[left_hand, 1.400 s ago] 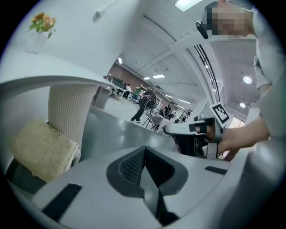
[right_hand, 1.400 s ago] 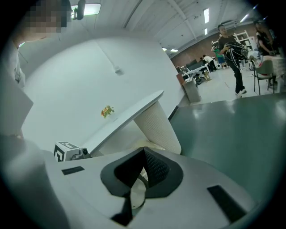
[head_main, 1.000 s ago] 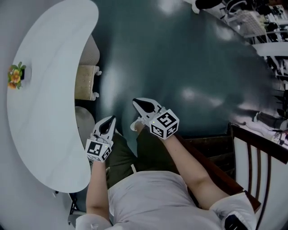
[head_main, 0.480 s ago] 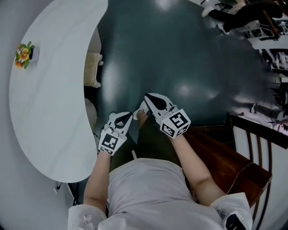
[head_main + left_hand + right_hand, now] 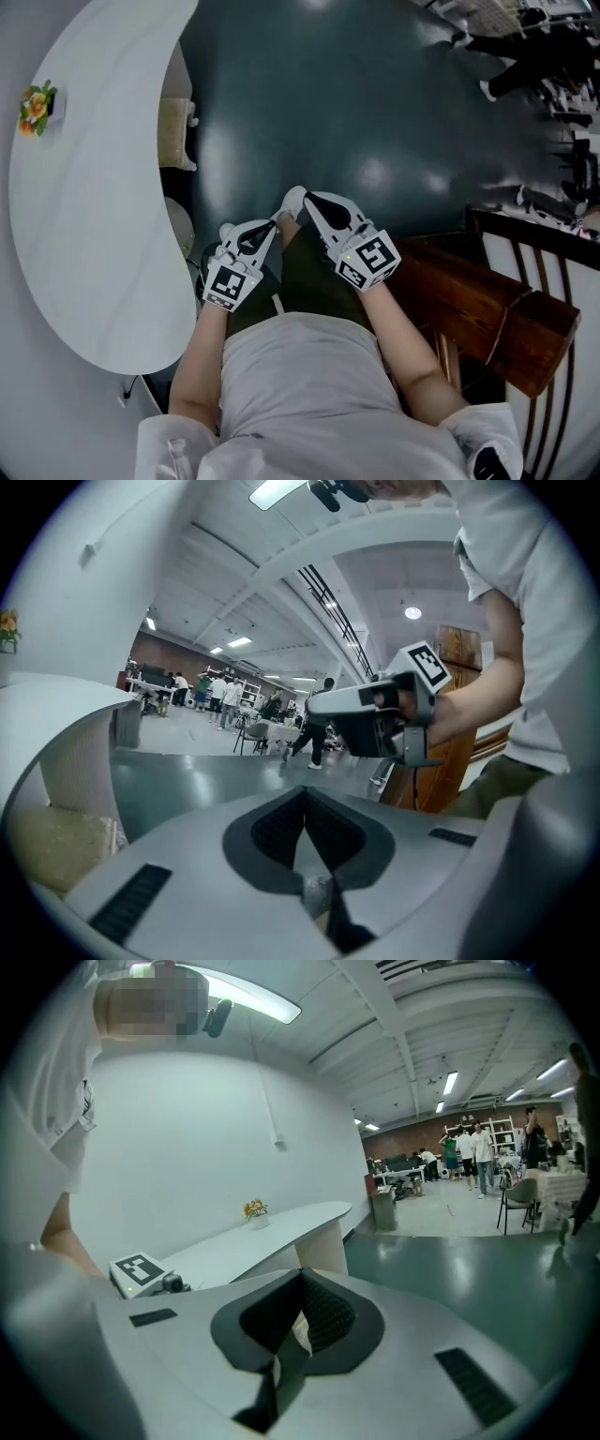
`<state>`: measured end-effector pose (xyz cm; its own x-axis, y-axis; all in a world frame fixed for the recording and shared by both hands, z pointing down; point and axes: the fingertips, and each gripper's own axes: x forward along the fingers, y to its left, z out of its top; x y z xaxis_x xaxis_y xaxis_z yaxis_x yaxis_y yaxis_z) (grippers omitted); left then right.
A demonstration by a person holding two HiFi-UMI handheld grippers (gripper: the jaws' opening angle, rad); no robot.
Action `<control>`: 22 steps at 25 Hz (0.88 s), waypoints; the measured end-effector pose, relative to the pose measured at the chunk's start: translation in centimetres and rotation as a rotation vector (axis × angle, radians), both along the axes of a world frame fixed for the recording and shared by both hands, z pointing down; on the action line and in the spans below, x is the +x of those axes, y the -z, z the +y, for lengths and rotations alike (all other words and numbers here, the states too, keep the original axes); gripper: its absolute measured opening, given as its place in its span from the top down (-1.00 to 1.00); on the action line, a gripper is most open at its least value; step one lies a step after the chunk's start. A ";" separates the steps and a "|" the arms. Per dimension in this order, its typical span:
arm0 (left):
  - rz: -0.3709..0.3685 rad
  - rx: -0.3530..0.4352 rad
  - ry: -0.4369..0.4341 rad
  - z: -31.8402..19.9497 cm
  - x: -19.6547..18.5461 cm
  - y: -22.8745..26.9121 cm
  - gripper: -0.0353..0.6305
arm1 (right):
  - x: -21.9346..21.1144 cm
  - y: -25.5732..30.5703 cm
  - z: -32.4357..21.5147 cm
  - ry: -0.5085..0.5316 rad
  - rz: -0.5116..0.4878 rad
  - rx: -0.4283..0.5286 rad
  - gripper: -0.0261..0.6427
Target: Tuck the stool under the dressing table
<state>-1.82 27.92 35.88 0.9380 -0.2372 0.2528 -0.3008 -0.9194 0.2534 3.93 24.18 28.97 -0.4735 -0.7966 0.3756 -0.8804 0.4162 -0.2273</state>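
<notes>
- Both grippers have pulled in since a second ago: the left gripper (image 5: 270,225) has come off the table (image 5: 94,216) edge, and its tips now sit close to the right gripper (image 5: 309,198), over the person's lap.
- Left gripper: jaws fully together in its own view (image 5: 305,794), the ribbed pads meet in one line, and nothing is between them or touching them.
- Right gripper: same story in its own view (image 5: 302,1277), with jaws closed tight, empty and in contact with nothing.
- The stool (image 5: 175,131) is ahead and to the left of the left gripper, well apart from it. Its beige cushion is partly under the table top, with the outer edge showing beyond the rim.
- In the left gripper view the stool's cushion (image 5: 52,841) lies low on the left, and the right gripper (image 5: 375,719) hangs ahead on the right, gripped in the person's hand.
- In the right gripper view the table (image 5: 272,1227) runs ahead on the left with a small pot of flowers (image 5: 253,1209) on it. The left gripper's marker cube (image 5: 141,1269) is just beside the jaws on the left.
- A wooden chair (image 5: 487,300) stands right of the right gripper.
</notes>
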 end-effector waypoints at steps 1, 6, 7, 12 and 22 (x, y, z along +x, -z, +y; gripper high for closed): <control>-0.002 0.002 -0.006 0.0 0.1 -0.6 0.88 | 0.1 0.0 0.4 -0.006 0.011 0.002 0.90; -0.014 0.012 -0.026 -0.3 0.8 -2.7 0.88 | 0.6 -1.1 2.5 -0.046 0.056 -0.005 0.90; -0.018 0.014 -0.028 -0.4 0.9 -3.2 0.88 | 0.7 -1.6 2.8 -0.053 0.067 -0.011 0.90; -0.048 0.008 -0.031 -1.6 1.6 -6.4 0.88 | 1.5 -5.1 3.5 -0.091 0.097 -0.050 0.90; -0.059 -0.035 -0.067 -2.5 4.9 -9.9 0.88 | 4.0 -8.9 3.3 -0.171 0.075 -0.112 0.90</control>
